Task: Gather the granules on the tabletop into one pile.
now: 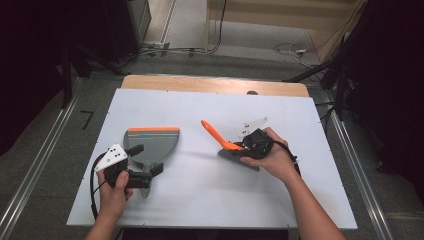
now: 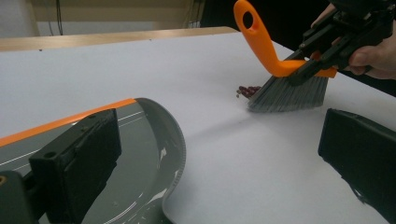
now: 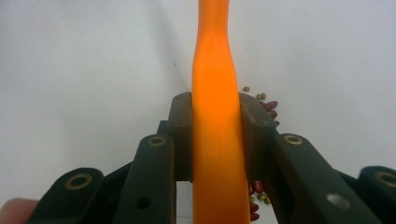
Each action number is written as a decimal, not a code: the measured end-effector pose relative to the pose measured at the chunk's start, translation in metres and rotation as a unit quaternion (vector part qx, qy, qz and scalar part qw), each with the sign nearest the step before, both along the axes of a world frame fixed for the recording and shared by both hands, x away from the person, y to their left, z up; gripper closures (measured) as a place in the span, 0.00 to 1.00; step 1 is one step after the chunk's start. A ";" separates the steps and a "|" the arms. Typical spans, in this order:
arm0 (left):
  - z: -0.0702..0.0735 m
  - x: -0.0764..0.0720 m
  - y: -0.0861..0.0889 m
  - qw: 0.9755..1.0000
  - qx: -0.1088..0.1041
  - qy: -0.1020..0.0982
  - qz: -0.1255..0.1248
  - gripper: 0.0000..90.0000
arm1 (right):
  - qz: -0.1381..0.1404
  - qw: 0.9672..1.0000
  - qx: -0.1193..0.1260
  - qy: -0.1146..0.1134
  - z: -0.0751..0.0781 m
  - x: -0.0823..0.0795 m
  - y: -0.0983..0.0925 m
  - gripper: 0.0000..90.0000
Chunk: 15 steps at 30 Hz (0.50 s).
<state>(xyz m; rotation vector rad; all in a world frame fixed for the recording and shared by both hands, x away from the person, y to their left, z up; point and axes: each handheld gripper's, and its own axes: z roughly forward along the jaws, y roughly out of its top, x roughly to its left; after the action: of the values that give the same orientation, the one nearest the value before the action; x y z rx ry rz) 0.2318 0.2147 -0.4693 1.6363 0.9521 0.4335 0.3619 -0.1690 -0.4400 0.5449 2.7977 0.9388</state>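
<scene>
A grey dustpan point(image 1: 152, 142) with an orange front lip lies flat on the white board, left of centre. My left gripper point(image 1: 146, 159) hovers at its narrow rear end. Its jaws stand wide open point(image 2: 219, 144), one over the pan point(image 2: 140, 154) and one over bare board, pressing on nothing. My right gripper point(image 1: 239, 148) is shut on the orange handle of a hand brush point(image 1: 220, 137). The pads clamp that handle point(image 3: 217, 116) from both sides. The grey bristles point(image 2: 289, 93) rest on the board beside a small heap of red and green beans point(image 2: 247, 90) point(image 3: 270, 108).
The white board point(image 1: 210, 200) covers a wooden table whose far edge point(image 1: 210, 85) shows behind it. Metal rails run along both sides of the table. Cables lie on the floor beyond, and dark equipment stands at left and right.
</scene>
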 end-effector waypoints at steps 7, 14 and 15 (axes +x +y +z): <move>0.000 0.000 0.000 1.000 0.001 0.000 -0.001 0.00 | -0.013 0.999 0.031 0.008 0.018 -0.006 0.002 0.77; 0.001 -0.001 0.000 1.000 -0.001 -0.001 0.001 0.00 | -0.012 0.998 0.029 0.057 0.011 -0.019 0.032 0.76; 0.001 -0.001 0.001 1.000 -0.001 -0.001 0.001 0.00 | -0.008 0.997 0.028 0.069 0.008 -0.021 0.034 0.76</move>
<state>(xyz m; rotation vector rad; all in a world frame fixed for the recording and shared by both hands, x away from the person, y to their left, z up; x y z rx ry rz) 0.2309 0.2153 -0.4684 1.6322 0.9523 0.4362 0.3404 -0.1347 -0.4318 0.6616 2.8904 1.0155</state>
